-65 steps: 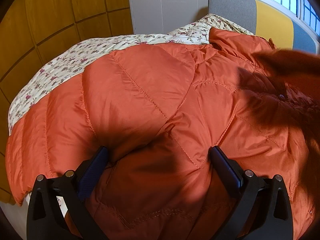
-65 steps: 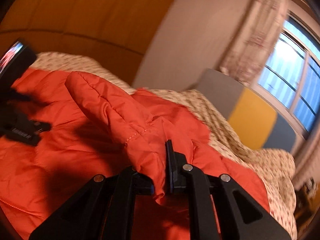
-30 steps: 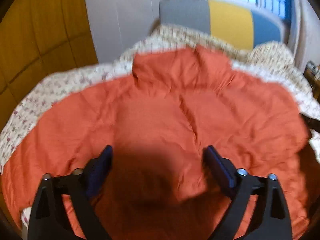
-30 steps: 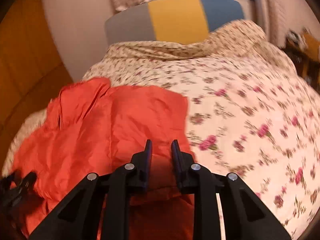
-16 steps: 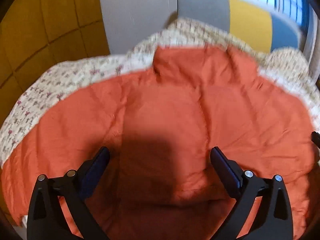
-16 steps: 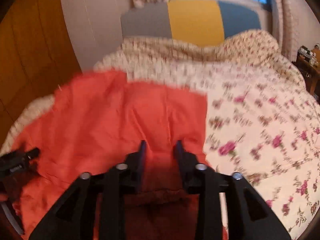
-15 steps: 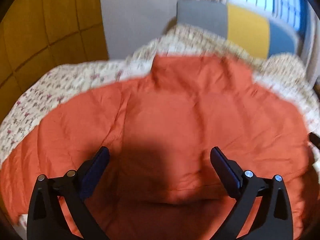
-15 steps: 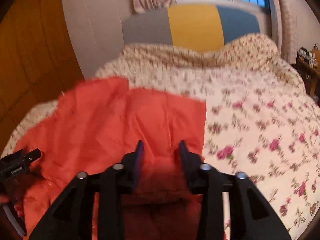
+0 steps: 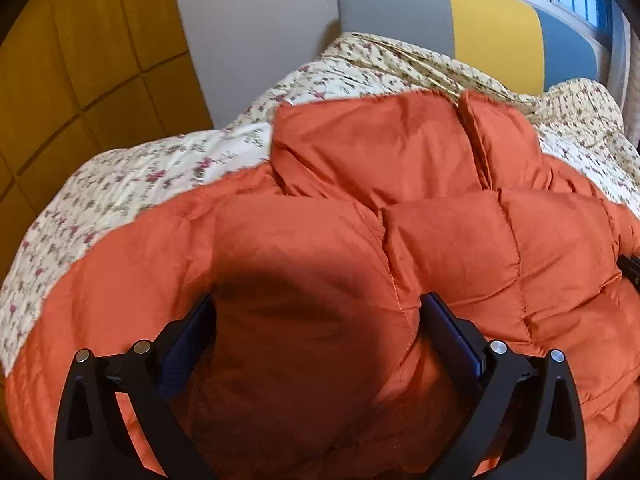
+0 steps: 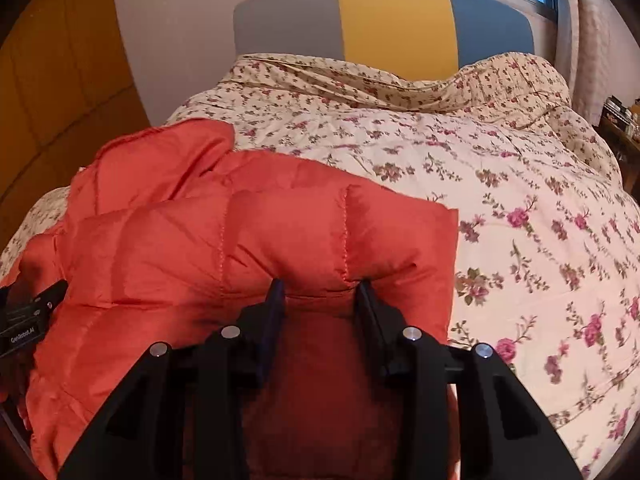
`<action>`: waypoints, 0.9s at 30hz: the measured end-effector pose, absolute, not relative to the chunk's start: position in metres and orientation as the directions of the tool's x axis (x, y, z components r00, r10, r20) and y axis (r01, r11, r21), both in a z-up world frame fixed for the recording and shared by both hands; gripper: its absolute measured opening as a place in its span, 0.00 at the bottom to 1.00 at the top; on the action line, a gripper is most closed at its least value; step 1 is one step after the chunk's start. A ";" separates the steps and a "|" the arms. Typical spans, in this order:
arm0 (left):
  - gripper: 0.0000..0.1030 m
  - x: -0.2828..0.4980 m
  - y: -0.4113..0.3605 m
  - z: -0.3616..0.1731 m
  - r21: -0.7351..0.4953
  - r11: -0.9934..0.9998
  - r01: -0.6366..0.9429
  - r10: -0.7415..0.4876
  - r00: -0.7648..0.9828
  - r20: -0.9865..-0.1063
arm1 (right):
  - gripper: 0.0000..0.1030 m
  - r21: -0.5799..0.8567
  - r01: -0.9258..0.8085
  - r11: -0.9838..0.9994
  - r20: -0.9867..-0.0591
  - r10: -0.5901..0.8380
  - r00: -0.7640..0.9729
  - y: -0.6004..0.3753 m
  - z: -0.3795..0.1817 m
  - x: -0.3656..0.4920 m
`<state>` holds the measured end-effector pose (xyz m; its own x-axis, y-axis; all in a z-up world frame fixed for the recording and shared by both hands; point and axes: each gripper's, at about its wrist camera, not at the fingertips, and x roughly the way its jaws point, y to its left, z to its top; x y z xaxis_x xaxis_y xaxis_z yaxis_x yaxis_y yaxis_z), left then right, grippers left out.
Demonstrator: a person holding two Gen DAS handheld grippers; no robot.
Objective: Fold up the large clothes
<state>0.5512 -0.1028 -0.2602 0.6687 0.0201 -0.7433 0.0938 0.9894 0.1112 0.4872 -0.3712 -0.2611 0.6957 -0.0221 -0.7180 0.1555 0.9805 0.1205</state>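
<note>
Since a moment ago both my hands have dropped closer to the orange puffer jacket (image 9: 440, 248) on the floral bedspread (image 10: 500, 184), sleeves folded in but body not yet halved, left gripper (image 9: 316, 320) wide and empty, right gripper (image 10: 320, 294) narrow astride a padded ridge.

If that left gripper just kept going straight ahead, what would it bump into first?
Most likely the orange jacket: the left gripper points down at it, jaws wide open, padding bulging between them. Depth is hard to judge, but nothing else lies in between.
</note>
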 end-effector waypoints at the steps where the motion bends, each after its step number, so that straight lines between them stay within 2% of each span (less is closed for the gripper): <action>1: 0.97 0.554 -0.100 -0.264 0.092 0.991 0.097 0.005 0.660 -0.751 | 0.36 0.123 0.157 0.980 -0.719 -0.021 0.694 -0.372 -0.262 0.488; 4: 0.97 0.557 -0.095 -0.268 0.045 0.995 0.095 -0.027 0.643 -0.765 | 0.36 0.124 0.158 0.980 -0.720 -0.021 0.693 -0.373 -0.263 0.489; 9: 0.97 0.552 -0.099 -0.265 0.056 0.995 0.088 -0.013 0.636 -0.771 | 0.43 0.138 0.149 0.979 -0.687 -0.014 0.726 -0.372 -0.246 0.474; 12: 0.97 0.543 -0.096 -0.253 0.063 0.995 0.080 -0.001 0.624 -0.781 | 0.43 0.117 0.133 0.984 -0.675 -0.019 0.738 -0.369 -0.231 0.456; 16: 0.97 0.519 -0.090 -0.233 -0.007 0.997 0.072 -0.054 0.670 -0.740 | 0.43 0.095 0.151 0.984 -0.698 -0.042 0.715 -0.372 -0.229 0.435; 19: 0.97 0.517 -0.100 -0.237 0.067 0.995 0.076 -0.006 0.703 -0.711 | 0.45 0.091 0.178 0.980 -0.717 -0.060 0.694 -0.377 -0.241 0.435; 21: 0.97 0.529 -0.105 -0.255 0.120 0.989 0.087 0.032 0.661 -0.750 | 0.51 0.101 0.200 0.975 -0.731 -0.064 0.680 -0.382 -0.250 0.440; 24: 0.97 0.540 -0.094 -0.266 0.024 0.995 0.095 -0.041 0.627 -0.778 | 0.54 0.103 0.210 0.972 -0.740 -0.066 0.669 -0.383 -0.259 0.444; 27: 0.97 0.541 -0.096 -0.269 0.035 0.995 0.095 -0.032 0.627 -0.778 | 0.54 0.089 0.217 0.972 -0.740 -0.081 0.667 -0.382 -0.262 0.445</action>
<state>0.5414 -0.0962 -0.2690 0.6272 -0.0325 -0.7782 0.0950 0.9949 0.0350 0.4453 -0.3817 -0.2615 0.6673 -0.0811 -0.7404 0.2167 0.9722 0.0888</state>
